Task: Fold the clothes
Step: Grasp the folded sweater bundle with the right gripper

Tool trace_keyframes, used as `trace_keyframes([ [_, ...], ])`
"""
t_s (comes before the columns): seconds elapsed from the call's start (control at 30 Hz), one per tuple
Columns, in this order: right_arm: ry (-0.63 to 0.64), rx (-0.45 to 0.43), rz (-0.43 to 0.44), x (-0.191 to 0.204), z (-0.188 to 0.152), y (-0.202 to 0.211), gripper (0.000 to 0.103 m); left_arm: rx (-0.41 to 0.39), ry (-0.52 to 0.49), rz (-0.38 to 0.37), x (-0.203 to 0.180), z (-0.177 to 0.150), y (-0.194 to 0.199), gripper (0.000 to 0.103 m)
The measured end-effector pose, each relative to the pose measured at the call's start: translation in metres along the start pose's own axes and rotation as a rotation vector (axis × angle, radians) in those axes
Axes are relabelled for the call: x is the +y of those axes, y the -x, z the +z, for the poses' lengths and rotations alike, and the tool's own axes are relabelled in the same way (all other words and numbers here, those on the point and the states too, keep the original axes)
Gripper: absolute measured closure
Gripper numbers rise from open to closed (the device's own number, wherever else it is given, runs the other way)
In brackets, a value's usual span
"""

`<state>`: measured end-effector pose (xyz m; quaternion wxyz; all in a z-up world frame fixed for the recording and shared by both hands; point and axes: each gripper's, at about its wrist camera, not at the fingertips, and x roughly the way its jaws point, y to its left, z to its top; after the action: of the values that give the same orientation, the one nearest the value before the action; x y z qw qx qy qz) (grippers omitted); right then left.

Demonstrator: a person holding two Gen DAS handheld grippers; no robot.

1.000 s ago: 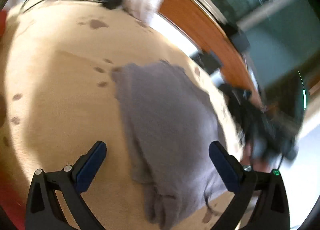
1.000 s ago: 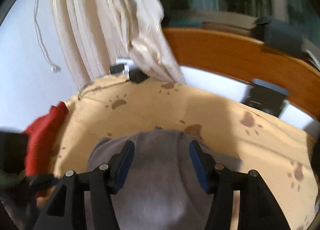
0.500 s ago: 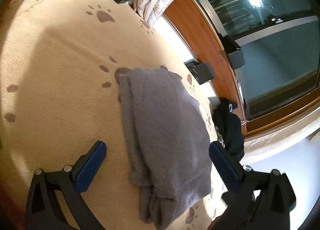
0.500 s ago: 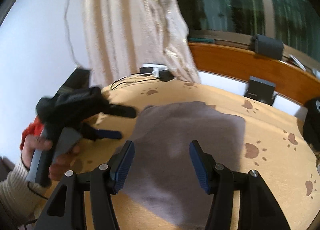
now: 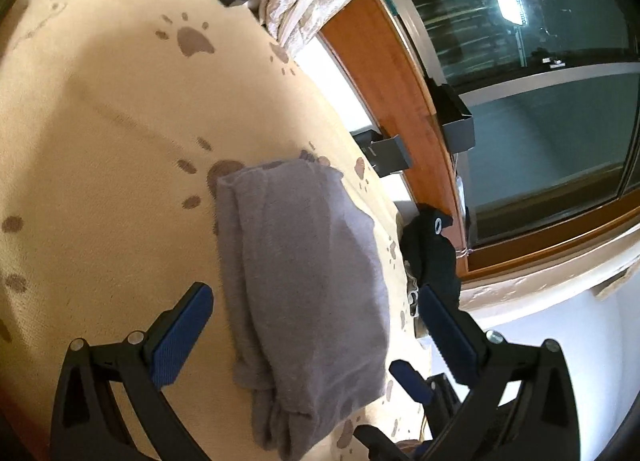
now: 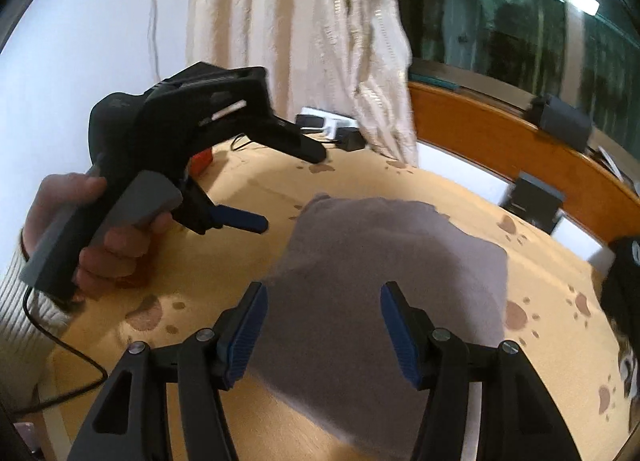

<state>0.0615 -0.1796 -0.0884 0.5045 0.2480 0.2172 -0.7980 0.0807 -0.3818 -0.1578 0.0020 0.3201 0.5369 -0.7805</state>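
A grey garment (image 5: 304, 281) lies folded into a long block on the beige paw-print cover (image 5: 100, 141). My left gripper (image 5: 316, 325) hovers open over the near half of it, one finger on each side, not touching. In the right wrist view the same grey garment (image 6: 400, 261) lies ahead of my right gripper (image 6: 324, 331), whose jaws stand apart above its near edge with nothing pressed between the pads. A hand (image 6: 108, 257) holds the left gripper (image 6: 280, 185) open at the left there. The right gripper's blue fingers (image 5: 412, 381) show low on the right in the left wrist view.
A black garment (image 5: 432, 253) lies at the cover's right edge by the wooden window frame (image 5: 384, 73). Two dark boxes (image 5: 388, 153) stand along the sill. A pale curtain (image 6: 304, 33), a power strip (image 6: 320, 123) and a red cloth (image 6: 202, 161) sit at the far end.
The right gripper has drawn back from the grey garment, so more of it shows. The left gripper and its hand have come into the right view. The left view has steadied over the garment.
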Motion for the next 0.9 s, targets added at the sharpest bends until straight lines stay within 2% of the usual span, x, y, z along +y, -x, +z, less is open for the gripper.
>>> trace_keyframes([
  [0.17, 0.05, 0.052, 0.059, 0.021, 0.018, -0.031, 0.042, 0.003, 0.034, 0.001, 0.014, -0.002, 0.005, 0.0],
  [0.3, 0.059, 0.102, 0.075, 0.031, 0.026, -0.055, 0.042, -0.039, 0.039, 0.0, 0.015, -0.002, 0.017, 0.0],
  [0.47, 0.054, 0.155, 0.04, 0.033, 0.021, -0.075, 0.042, -0.055, 0.077, -0.014, 0.02, -0.002, 0.024, 0.0],
  [0.6, 0.063, 0.175, 0.013, 0.034, 0.015, -0.082, 0.042, -0.016, 0.062, -0.01, 0.017, -0.005, 0.016, 0.0],
  [0.8, 0.232, 0.172, -0.109, 0.056, 0.004, -0.089, 0.042, 0.0, 0.039, -0.008, 0.01, -0.009, 0.012, 0.0],
  [0.9, 0.243, 0.168, -0.122, 0.057, 0.003, -0.089, 0.043, -0.011, 0.047, -0.007, 0.012, -0.008, 0.014, 0.0],
])
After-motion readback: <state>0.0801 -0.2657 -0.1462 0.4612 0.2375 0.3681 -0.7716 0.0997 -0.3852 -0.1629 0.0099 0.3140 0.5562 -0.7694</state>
